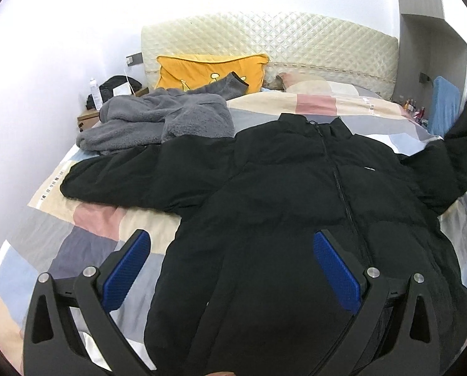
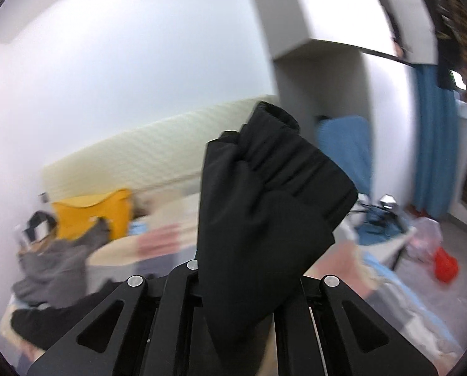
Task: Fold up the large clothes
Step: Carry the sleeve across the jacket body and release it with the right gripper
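Note:
A black puffer jacket (image 1: 296,194) lies front up on the patchwork bed, zipper closed, its left sleeve (image 1: 123,175) spread out to the left. My left gripper (image 1: 233,250) is open above the jacket's lower left part and holds nothing. The jacket's right sleeve (image 1: 465,144) is lifted up at the right edge of the left wrist view. My right gripper (image 2: 242,269) is shut on that sleeve's cuff end (image 2: 271,194) and holds it up in the air; the cloth hides its fingertips.
A grey fleece garment (image 1: 158,122) lies heaped at the bed's back left, next to a yellow pillow (image 1: 208,72) against the quilted headboard (image 1: 296,40). A bedside box with a bottle (image 1: 95,92) stands at the left. A blue curtain (image 2: 433,144) and floor clutter (image 2: 443,263) are at the right.

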`<state>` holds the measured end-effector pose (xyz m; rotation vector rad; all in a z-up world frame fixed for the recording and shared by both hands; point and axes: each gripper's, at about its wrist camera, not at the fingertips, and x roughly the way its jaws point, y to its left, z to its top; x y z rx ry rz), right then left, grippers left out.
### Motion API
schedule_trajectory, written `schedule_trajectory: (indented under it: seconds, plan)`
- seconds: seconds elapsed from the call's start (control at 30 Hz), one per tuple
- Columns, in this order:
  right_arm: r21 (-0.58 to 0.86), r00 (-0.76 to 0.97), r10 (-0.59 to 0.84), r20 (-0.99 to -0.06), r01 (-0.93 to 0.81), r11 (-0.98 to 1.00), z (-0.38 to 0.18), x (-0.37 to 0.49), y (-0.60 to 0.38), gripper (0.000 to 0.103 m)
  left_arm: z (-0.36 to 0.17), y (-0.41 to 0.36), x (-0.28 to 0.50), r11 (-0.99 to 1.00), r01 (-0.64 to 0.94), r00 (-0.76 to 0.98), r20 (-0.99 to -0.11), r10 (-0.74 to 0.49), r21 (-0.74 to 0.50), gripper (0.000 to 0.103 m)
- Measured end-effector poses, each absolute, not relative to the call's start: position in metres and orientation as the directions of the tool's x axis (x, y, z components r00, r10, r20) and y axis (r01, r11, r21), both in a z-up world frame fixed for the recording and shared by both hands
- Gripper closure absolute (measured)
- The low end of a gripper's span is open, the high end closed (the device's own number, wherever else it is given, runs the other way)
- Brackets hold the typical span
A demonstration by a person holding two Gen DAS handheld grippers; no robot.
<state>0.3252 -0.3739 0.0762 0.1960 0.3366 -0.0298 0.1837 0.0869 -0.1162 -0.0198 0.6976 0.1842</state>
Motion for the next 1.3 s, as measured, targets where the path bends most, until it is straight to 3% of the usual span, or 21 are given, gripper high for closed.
schedule_trajectory:
  seconds: [0.3, 0.6, 1.0, 1.3]
  plan:
    - [0.152, 0.907, 0.226, -0.356, -0.183, 0.971, 0.056, 0.336, -0.202, 0.097, -0.118, 0.120, 0.171, 0.981, -0.190, 0.752, -0.649, 0.114, -0.048, 0.000]
    - [0.134, 0.772, 0.383, -0.507, -0.369, 0.920, -0.039, 0.359, -0.057, 0.095, -0.125, 0.152, 0.164, 0.958, -0.283, 0.745, -0.640, 0.190, -0.046, 0.000]
    - [0.122, 0.602, 0.386, -0.699, -0.432, 0.894, -0.192, 0.367, 0.031, 0.093, -0.143, 0.174, 0.170, 0.952, -0.302, 0.716, -0.671, 0.191, -0.051, 0.000]
    - [0.106, 0.582, 0.349, -0.734, -0.410, 0.906, -0.234, 0.368, 0.031, 0.092, -0.151, 0.174, 0.176, 0.953, -0.301, 0.710, -0.676, 0.198, -0.037, 0.000]
